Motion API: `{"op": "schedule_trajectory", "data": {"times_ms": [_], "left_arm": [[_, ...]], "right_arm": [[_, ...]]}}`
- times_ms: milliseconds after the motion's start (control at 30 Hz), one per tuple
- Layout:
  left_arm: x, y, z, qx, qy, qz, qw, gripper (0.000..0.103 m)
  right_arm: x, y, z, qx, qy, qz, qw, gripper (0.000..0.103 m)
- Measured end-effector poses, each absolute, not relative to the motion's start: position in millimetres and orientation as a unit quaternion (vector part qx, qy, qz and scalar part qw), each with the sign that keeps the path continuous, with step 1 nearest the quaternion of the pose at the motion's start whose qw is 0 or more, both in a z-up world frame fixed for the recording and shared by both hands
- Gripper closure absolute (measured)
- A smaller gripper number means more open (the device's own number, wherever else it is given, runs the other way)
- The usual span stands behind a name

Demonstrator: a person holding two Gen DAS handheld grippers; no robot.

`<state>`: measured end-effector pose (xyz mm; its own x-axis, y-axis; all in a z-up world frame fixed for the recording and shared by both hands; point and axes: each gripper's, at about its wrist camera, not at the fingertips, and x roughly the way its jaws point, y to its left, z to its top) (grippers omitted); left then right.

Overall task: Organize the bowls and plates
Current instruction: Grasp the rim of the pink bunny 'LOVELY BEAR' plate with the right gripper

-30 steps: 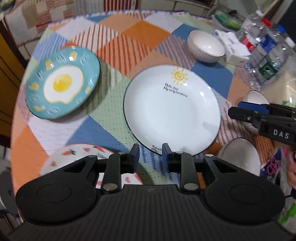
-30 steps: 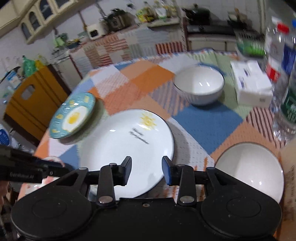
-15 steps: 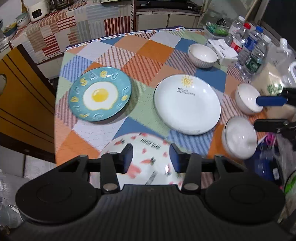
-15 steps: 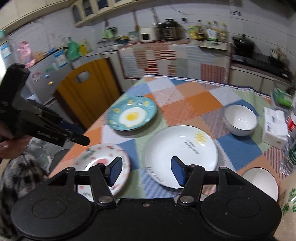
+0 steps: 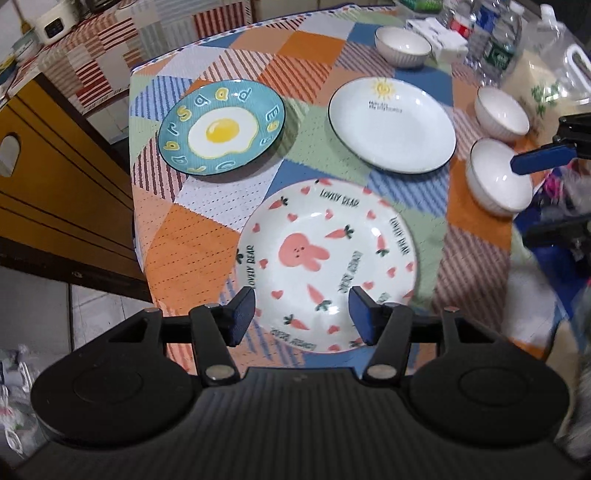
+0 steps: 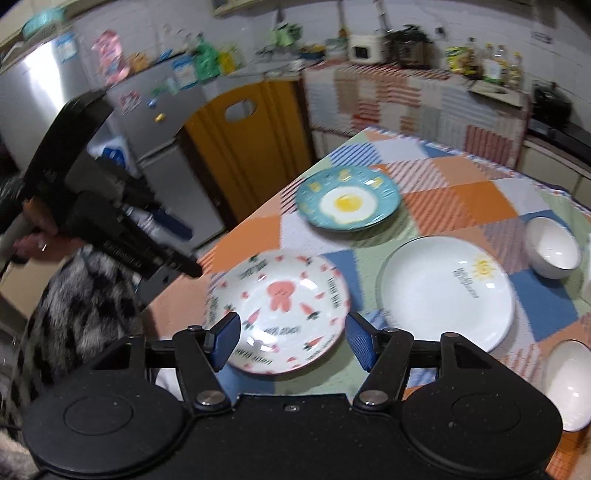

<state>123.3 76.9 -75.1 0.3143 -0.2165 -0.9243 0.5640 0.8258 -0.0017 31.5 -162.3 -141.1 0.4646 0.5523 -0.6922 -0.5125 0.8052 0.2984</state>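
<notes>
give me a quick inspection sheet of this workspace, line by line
surface: table under a checked cloth in orange, blue, green and white.
job's things: egg plate, sun plate, rabbit plate, all flat and apart; three white bowls, far, middle, near, not stacked.
clutter: water bottles and a tissue pack at the far right edge.
grippers: left hand-held gripper open, above the rabbit plate's near rim; right hand-held gripper open, holding nothing.
cables: nothing seen.
surroundings: yellow cabinet, fridge, counter with appliances.
</notes>
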Motion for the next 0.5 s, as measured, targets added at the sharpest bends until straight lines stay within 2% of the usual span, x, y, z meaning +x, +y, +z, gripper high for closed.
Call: {"op": "schedule_trajectory", "data": {"times_ms": [167,300,500], "left_arm": [[143.2,94.9,-106.0,0.149,0.556,-0.240,0.782,0.048],[151.7,101.1,-128.4,0.129,0.559,-0.232,0.785,0.048],[165.9,102.7,-144.1,0.134,0.552,-0.248,0.785,0.050]], "right_arm": [[37.9,-136.1,-163.8,0.013,0.404,0.335,0.851,0.036],[36.2,-127.6,-191.7,0.023,0.358,0.314,0.879,0.035],[50.7,-125.6,-230.9,0.060,0.385,0.280,0.877,0.035]]}}
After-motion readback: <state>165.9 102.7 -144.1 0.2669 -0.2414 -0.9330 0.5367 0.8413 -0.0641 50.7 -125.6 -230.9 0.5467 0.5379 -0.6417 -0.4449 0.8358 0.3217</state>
